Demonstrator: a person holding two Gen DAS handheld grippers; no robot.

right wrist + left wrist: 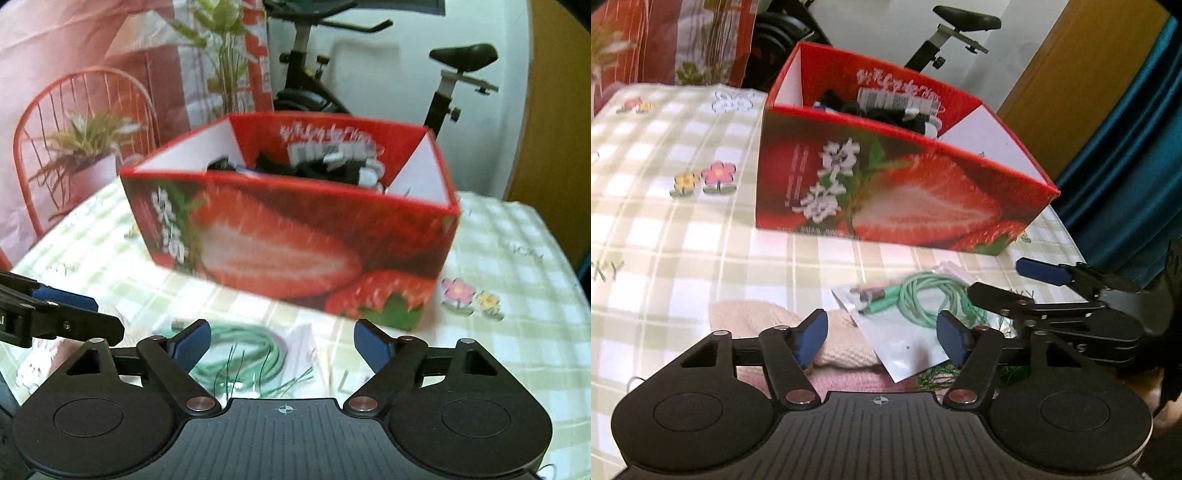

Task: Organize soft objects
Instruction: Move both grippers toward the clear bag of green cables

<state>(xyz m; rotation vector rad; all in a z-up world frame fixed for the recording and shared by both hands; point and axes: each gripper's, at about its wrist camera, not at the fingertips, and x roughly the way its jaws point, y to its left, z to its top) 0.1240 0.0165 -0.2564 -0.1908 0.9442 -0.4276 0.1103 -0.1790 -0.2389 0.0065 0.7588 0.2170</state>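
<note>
- We read little with certainty: the red cardboard box [894,192] bears white Chinese characters beside a printed halved strawberry, too blurred to make out, and white script upside down on its inner back wall. The checked tablecloth [665,229] shows the letters "KY" at the left edge of the left wrist view.
- Only the left wrist view shows a pink knitted piece [846,350], soft and ribbed, at lower centre, touching a glossy white pouch [905,350]. Only the right wrist view shows a red wire chair [48,122] and a potted plant [85,147] at upper left.
- Both views show a coiled mint-green cable [931,299], lying on the pouch in front of the box, and an exercise bike [443,81] behind.
- The left gripper [882,338] stands with jaws partly apart, nothing pressed between its blue pads.
- The right gripper [282,349] stands wider, above the cable, gripping nothing.
</note>
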